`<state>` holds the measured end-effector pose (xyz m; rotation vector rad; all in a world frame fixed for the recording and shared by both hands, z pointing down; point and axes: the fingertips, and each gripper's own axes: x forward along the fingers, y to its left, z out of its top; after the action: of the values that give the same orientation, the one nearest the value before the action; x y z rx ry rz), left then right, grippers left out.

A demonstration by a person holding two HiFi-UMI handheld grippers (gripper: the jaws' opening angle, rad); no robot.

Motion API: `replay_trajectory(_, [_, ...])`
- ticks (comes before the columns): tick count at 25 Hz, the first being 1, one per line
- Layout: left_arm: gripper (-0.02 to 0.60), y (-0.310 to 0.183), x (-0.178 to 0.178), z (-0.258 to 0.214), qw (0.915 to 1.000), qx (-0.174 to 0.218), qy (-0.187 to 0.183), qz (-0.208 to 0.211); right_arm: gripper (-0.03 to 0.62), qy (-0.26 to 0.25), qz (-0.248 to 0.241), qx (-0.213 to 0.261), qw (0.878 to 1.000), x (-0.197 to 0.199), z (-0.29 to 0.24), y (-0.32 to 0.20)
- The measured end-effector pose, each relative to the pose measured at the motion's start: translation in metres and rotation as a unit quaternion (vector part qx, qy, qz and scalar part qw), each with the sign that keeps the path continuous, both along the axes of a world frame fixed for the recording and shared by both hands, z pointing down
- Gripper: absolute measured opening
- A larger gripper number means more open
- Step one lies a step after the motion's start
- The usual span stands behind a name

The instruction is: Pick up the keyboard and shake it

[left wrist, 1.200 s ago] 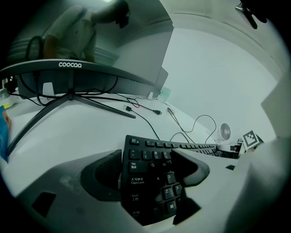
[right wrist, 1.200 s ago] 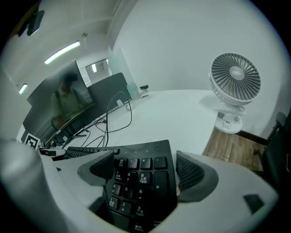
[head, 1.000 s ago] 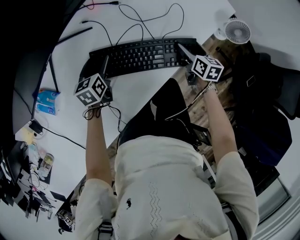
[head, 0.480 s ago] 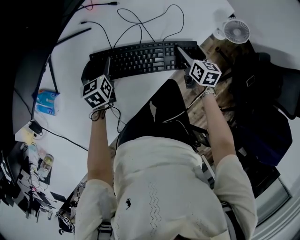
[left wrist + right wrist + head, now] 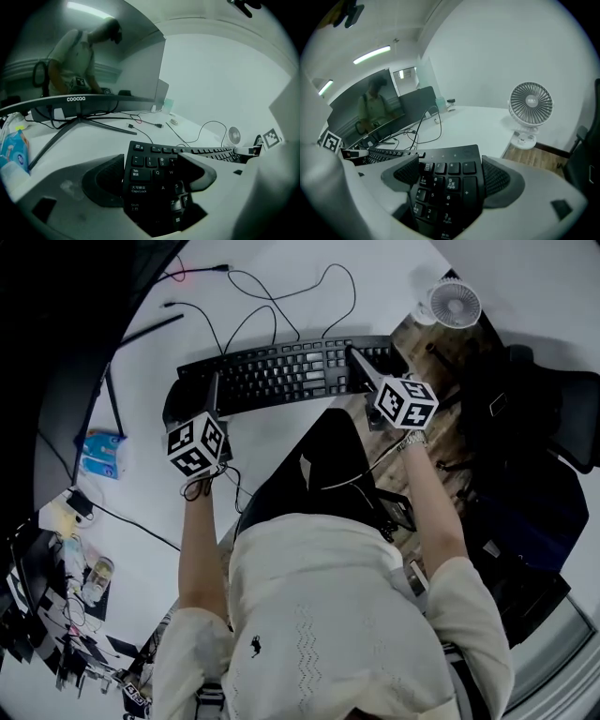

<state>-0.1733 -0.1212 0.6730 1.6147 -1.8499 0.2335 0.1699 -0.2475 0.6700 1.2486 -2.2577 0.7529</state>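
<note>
Gripping the keyboard (image 5: 281, 362) at both ends, I have it stretched across in front of me, its long axis running from my left to my right. The keys face up. In the head view its right end lies a little farther from me than its left, so it sits at a slight slant over the white bench (image 5: 281, 432). I cannot tell whether it rests on the bench or hangs just above it.

My left gripper (image 5: 202, 395) has its fingers (image 5: 105, 178) closed on the left end. In the left gripper view (image 5: 154, 173) the Tab and Caps Lock keys sit right between them, and the rows of keys run away to the right.

My right gripper (image 5: 366, 367) has its fingers (image 5: 499, 180) clamped on the number-pad end. In the right gripper view (image 5: 450, 176) the digit keys fill the gap between the two ribbed pads, and the rest of the board runs off to the left.

That right end is near the bench's edge, with a small white fan (image 5: 455, 304) standing beyond it at the corner. Black cables (image 5: 272, 287) loop on the bench behind the keyboard. A dark monitor (image 5: 70, 101) stands past the left end, and a blue packet (image 5: 98, 454) lies well off to my left.
</note>
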Motion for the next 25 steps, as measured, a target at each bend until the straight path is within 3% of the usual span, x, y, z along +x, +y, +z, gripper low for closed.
replay_trajectory(25, [0.327,0.027,-0.016,-0.135,0.9947,0.093,-0.044,-0.004,0.408,-0.039,-0.009,0.091,0.995,-0.018,-0.131,0.022])
